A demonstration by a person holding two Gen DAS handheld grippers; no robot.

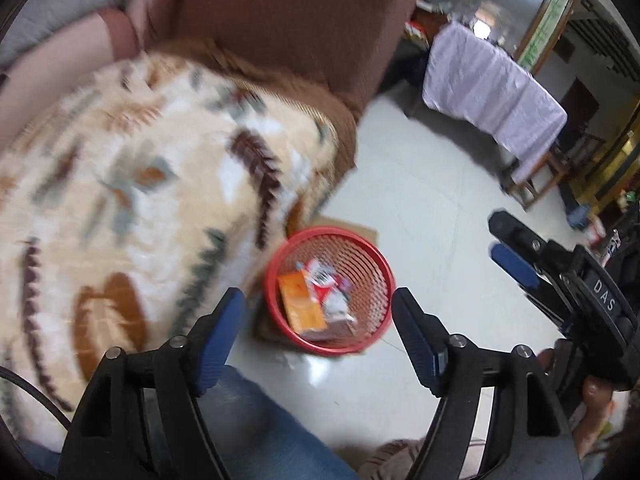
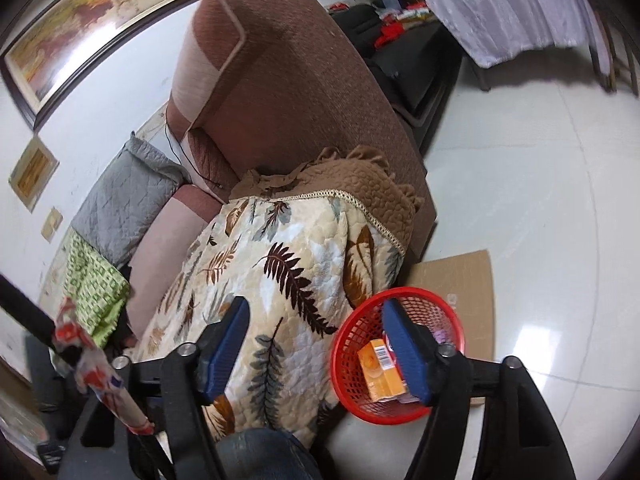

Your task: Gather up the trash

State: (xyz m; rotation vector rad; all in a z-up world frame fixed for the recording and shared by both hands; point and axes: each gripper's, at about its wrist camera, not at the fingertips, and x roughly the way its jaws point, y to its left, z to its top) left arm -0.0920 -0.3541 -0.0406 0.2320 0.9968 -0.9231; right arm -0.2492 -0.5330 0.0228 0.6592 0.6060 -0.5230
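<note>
The red bin (image 1: 328, 292) is being kept on the floor (image 1: 432, 208), right beside the sofa (image 2: 304, 92), on a flat piece of cardboard (image 2: 464, 276). It is likely placed there so that trash can be dropped in from the seat. An orange box (image 1: 301, 302) and some wrappers (image 1: 332, 300) are already lying inside it.

The left gripper (image 1: 316, 336) is being held wide open above the bin, and nothing is being gripped by it. The right gripper (image 2: 312, 344) is also being held wide open over the leaf blanket (image 2: 280, 264) and the edge of the bin, and nothing is being gripped by it either. In the left view it is seen off to the right side, held in a hand (image 1: 596, 400).

A red and white wrapper (image 2: 96, 364) is being seen at the lower left of the right view, against a black rod. What is holding it there cannot be told.

The left view is blurry, so that gripper is probably being swung. More trash is probably being looked for now.
</note>
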